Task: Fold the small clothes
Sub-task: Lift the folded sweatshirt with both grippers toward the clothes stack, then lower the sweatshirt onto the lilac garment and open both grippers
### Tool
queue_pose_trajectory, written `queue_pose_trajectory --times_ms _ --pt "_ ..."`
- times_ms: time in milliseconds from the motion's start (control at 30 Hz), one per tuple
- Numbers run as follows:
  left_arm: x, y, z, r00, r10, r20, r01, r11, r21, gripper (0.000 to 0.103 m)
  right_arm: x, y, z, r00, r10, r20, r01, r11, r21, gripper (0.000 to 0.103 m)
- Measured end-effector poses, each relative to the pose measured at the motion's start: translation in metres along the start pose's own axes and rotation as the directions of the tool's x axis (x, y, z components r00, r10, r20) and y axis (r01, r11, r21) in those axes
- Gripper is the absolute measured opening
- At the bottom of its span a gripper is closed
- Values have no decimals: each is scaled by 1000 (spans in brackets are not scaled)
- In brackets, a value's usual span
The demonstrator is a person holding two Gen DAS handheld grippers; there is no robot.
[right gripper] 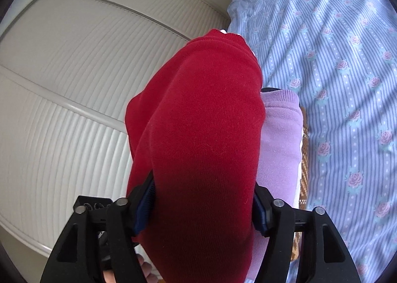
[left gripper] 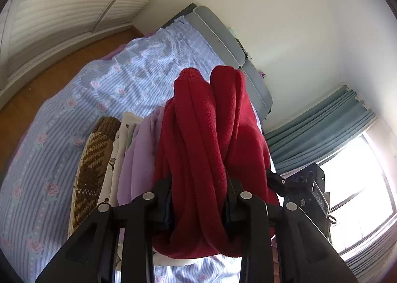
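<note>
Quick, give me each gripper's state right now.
Left gripper: shut on the red garment, bunched between its pads.
Right gripper: shut on the same red garment, a thick fold filling its jaws.

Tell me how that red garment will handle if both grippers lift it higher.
The red garment is probably floppy: it bunches in thick folds between each hand-held gripper's pads. It looks like fleecy knit, so likely grippy rather than slippery. Loose ends would likely sag and drape.

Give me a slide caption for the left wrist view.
Left hand-held gripper pinching a bunched red garment above stacked clothes on a floral striped bedspread.
</note>
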State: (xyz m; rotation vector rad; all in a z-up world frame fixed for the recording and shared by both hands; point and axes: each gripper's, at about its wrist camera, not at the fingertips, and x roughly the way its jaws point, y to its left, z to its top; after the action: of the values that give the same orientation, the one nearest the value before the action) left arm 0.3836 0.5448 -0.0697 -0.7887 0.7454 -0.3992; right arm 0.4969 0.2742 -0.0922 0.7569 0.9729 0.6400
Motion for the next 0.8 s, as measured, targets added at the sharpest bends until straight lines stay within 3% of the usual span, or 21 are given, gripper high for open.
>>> queue_pose_trajectory --times_ms 33,67,100,233,400,600,800 --pt "-5 -4 0 1000 12 9 -12 1000 4 42 5 -5 2 1000 -7 -1 7 1000 -5 74" --pt "-12 -9 0 999 44 27 -44 999 8 60 3 -2 4 1000 -25 3 25 999 -23 82" --pt "-14 -10 2 997 69 42 -70 998 10 71 -1 4 5 999 -52 13 53 997 -52 85" --pt "-31 -20 4 992 97 75 -98 995 14 76 -18 22 11 993 -117 28 119 986 -113 88" --pt "-51 -51 -8 980 148 136 -161 983 85 78 -42 31 7 989 -126 73 137 975 -173 88" --pt "-69 -107 -37 951 246 186 -280 941 188 78 -87 56 -12 981 -142 132 174 943 -284 88" --pt "-85 -168 -89 925 300 235 -355 902 246 79 -156 62 -40 975 -126 183 181 929 -323 88"
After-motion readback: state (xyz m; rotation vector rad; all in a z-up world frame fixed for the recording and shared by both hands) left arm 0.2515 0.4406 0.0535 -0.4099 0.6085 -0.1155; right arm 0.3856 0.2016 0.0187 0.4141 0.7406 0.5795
